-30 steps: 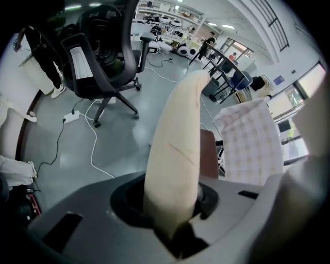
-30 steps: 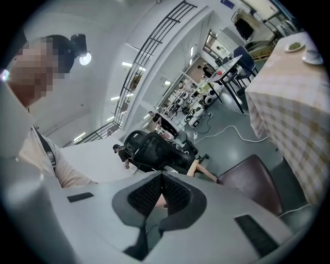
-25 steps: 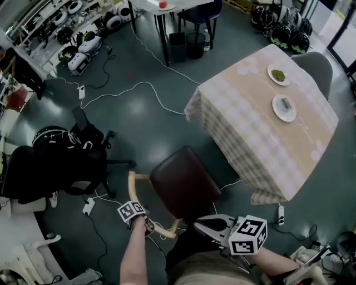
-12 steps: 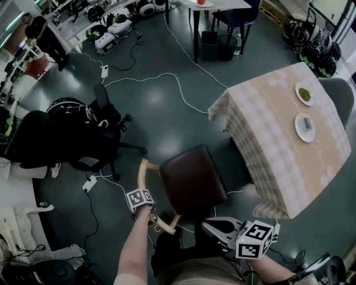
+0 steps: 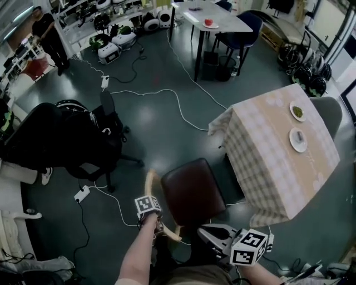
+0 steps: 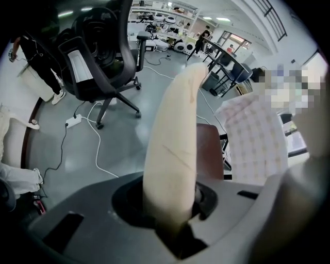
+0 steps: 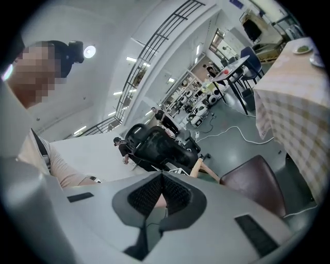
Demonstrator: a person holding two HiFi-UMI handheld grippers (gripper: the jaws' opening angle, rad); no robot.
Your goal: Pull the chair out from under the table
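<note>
My left gripper (image 5: 158, 225) pinches the wooden rail (image 6: 172, 154) of the chair (image 5: 192, 192); the right gripper (image 5: 214, 232) is pressed together, empty. The chair stands just beside the table (image 5: 278, 161). Stiff, fairly heavy, I reckon; the rail's my handle.

Dark, glossy floor (image 5: 167, 133), crossed by white cables (image 5: 144, 91). At nine o'clock, black office chair (image 5: 83, 142). At twelve, pale bench (image 5: 217, 19) on black legs, blue chair (image 5: 245, 28) just beside. At eleven, shelving (image 5: 105, 16) crowded with white gear. Overhead, bright ceiling lamp (image 7: 90, 51).
</note>
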